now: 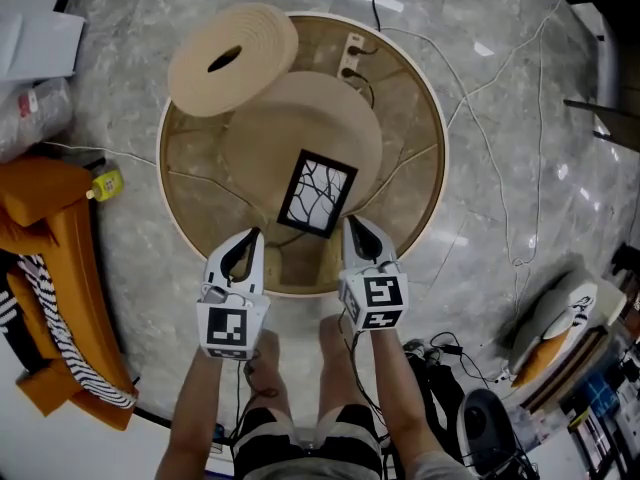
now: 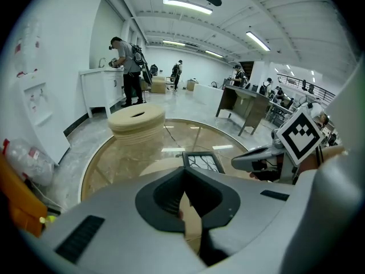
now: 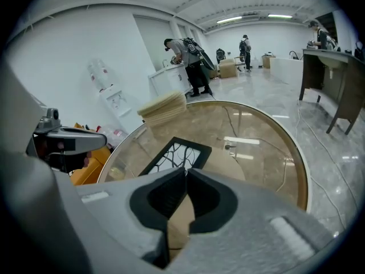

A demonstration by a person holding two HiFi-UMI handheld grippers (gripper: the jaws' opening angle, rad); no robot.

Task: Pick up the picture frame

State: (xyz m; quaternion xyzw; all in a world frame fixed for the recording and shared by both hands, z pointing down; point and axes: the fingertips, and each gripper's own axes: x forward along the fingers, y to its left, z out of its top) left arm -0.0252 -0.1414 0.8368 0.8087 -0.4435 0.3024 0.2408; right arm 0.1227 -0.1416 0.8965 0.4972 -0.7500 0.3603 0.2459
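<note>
The picture frame (image 1: 317, 193), black-edged with a white branch pattern, lies flat on the round glass table (image 1: 415, 183), near its front. It also shows in the left gripper view (image 2: 203, 162) and the right gripper view (image 3: 175, 153). My left gripper (image 1: 257, 234) hovers just left of the frame's near corner, jaws shut and empty (image 2: 183, 169). On the other side, my right gripper (image 1: 349, 222) hangs close by the frame's near right edge, also shut with nothing in it (image 3: 186, 170). Neither gripper touches the frame.
A stack of beige rings (image 1: 233, 58) rests on the table's far left. Under the glass are a beige round base (image 1: 300, 118) and a power strip (image 1: 351, 56). Cables trail over the marble floor (image 1: 500, 168). An orange seat (image 1: 50, 228) stands left, bags (image 1: 560, 328) right. People stand far off (image 2: 128, 67).
</note>
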